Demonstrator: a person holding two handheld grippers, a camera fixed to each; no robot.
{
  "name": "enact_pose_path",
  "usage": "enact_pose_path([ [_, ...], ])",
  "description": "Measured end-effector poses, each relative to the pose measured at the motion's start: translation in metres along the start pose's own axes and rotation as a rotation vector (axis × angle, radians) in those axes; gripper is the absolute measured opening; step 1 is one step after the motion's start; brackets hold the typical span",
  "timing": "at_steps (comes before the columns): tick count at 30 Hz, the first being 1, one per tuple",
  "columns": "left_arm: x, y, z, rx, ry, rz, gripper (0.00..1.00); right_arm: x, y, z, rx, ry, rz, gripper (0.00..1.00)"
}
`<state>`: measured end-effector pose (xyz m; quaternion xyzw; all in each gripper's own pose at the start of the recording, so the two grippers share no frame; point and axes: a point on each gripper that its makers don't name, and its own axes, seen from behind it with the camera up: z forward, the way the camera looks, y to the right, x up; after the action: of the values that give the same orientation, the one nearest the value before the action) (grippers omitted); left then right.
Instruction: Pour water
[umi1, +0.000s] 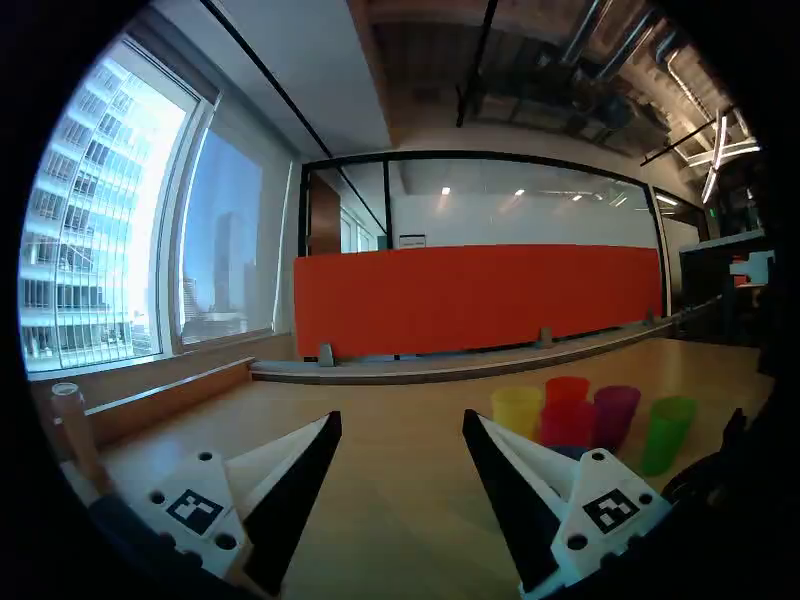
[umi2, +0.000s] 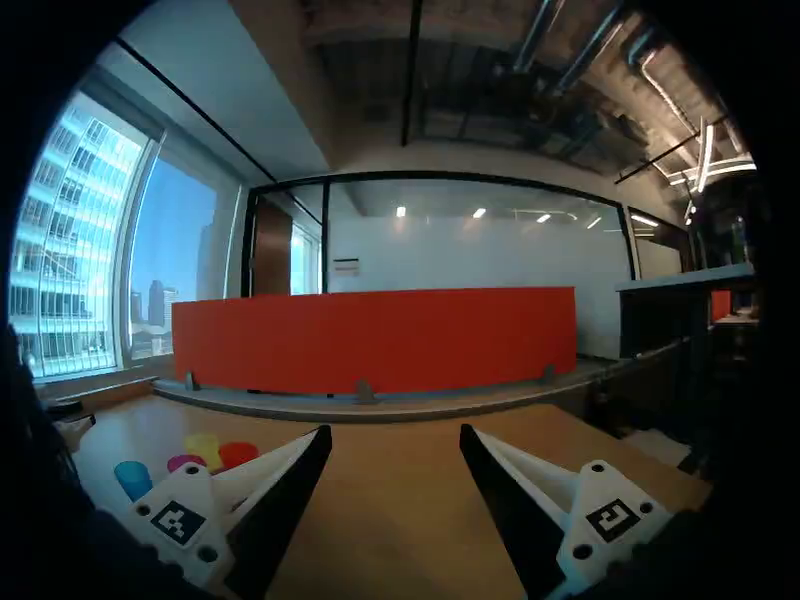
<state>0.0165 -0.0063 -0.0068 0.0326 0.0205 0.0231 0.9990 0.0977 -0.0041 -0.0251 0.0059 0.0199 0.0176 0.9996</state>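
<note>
In the left gripper view my left gripper (umi1: 400, 425) stands open over the wooden table (umi1: 400, 500), nothing between its fingers. Ahead and to its right stands a cluster of plastic cups: a yellow cup (umi1: 517, 410), a red cup (umi1: 567, 412), a purple cup (umi1: 615, 415) and a green cup (umi1: 667, 432). A clear bottle with a brownish top (umi1: 72, 425) stands at the far left. In the right gripper view my right gripper (umi2: 395, 435) is open and holds nothing. To its left sit a blue cup (umi2: 132, 478), a yellow cup (umi2: 204, 448) and a red cup (umi2: 238, 453).
An orange divider panel (umi1: 480, 297) runs along the table's far edge. Big windows (umi1: 110, 230) are on the left, with a wooden ledge (umi1: 170, 395) below them. A dark counter (umi2: 690, 330) stands at the right.
</note>
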Motion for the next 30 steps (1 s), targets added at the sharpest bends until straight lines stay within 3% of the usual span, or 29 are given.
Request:
enact_pose_path([
  [30,-0.017,-0.003,0.006,-0.020,-0.041,-0.047,0.90,-0.004,0.008,-0.005,-0.015,-0.009,0.017,0.99],
])
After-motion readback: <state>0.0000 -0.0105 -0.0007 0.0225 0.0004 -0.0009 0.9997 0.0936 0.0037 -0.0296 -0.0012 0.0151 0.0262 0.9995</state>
